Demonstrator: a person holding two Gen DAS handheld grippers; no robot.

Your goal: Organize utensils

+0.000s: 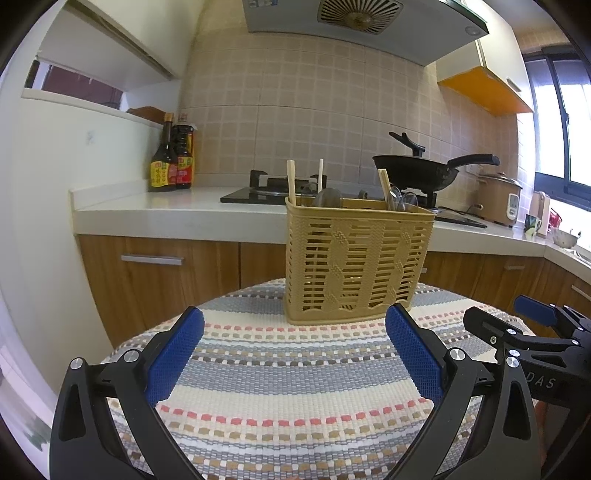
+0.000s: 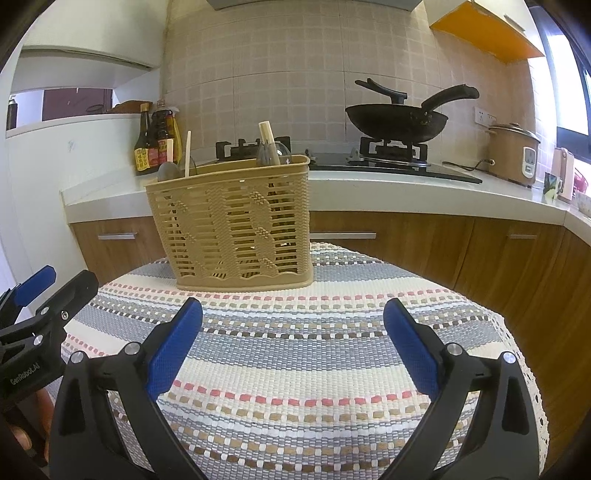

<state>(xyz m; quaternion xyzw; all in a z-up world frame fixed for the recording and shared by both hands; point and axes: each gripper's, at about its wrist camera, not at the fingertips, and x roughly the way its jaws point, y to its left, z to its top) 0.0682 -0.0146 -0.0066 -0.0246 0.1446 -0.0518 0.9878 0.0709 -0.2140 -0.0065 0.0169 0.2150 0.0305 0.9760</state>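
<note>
A tan plastic utensil basket [image 1: 354,258] stands upright at the far side of a table with a striped woven cloth [image 1: 295,387]. It holds wooden chopsticks [image 1: 291,181] and spoons [image 1: 327,197]. It also shows in the right wrist view [image 2: 232,229], with chopsticks [image 2: 269,142] sticking up. My left gripper [image 1: 295,332] is open and empty, just short of the basket. My right gripper [image 2: 293,325] is open and empty, to the right of the left one. Each gripper shows at the other view's edge: the right gripper in the left wrist view [image 1: 517,325], the left gripper in the right wrist view [image 2: 48,295].
Behind the table runs a white counter [image 1: 147,214] with wooden cabinets below. On it are sauce bottles [image 1: 171,158], a gas hob with a black wok [image 1: 417,170], and a rice cooker [image 1: 498,199]. A range hood [image 1: 362,22] hangs above.
</note>
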